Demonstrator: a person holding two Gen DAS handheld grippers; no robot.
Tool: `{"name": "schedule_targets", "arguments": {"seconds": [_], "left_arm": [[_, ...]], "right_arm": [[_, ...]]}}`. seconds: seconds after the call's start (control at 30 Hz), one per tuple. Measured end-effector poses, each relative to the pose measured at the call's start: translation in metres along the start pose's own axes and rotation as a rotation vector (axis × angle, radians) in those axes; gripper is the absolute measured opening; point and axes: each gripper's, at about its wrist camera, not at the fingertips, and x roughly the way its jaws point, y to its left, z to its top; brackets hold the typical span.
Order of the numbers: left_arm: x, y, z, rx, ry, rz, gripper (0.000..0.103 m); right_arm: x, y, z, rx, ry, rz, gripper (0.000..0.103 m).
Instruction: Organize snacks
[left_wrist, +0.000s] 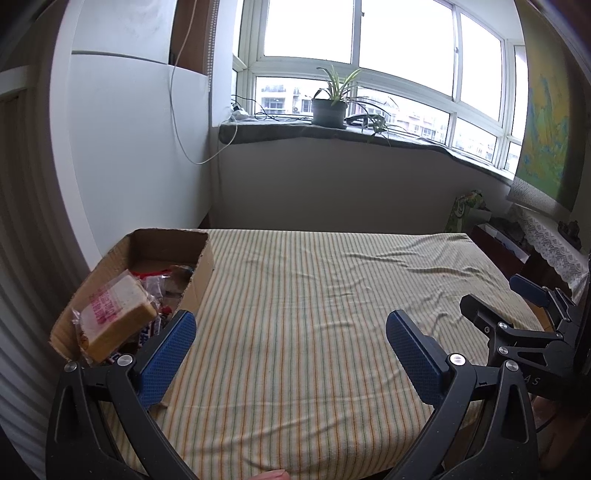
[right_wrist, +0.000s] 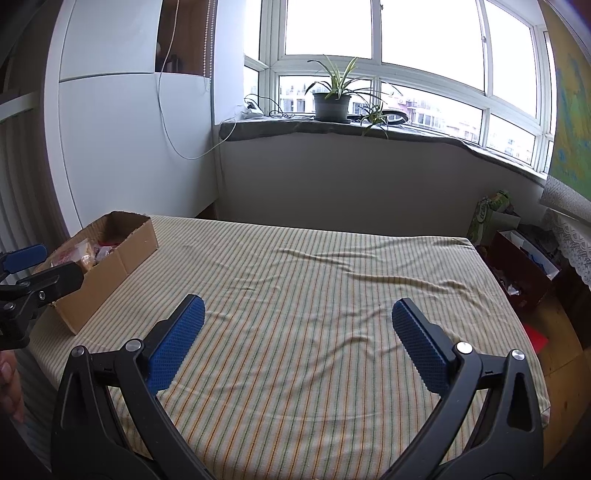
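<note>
Left claw (left_wrist: 291, 354) released, blue pads spread wide, nothing between them, hovering over the striped cloth (left_wrist: 314, 314) on the tabletop. Right claw (right_wrist: 297, 341) likewise released and empty, above the same cloth; seen also at 3 o'clock in the left wrist view, well apart from the left one. Cardboard box (left_wrist: 201, 273) at 9 o'clock on the tabletop's left edge, open-topped, filled with snacks. Wrapped bread slice (left_wrist: 118, 317) on top of the pile, tilted, at the box's near end, just beside the left claw's left finger. Potted plant (left_wrist: 330, 107) at 12 o'clock on the windowsill.
</note>
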Motion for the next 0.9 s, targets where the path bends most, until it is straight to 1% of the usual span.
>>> {"name": "schedule_targets", "arguments": {"seconds": [0.9], "left_arm": [[0.0006,-0.0052,-0.0012,0.016,0.016,0.020,0.102]], "right_arm": [[-0.0006,-0.0030,-0.0024,0.003,0.005,-0.003,0.103]]}}
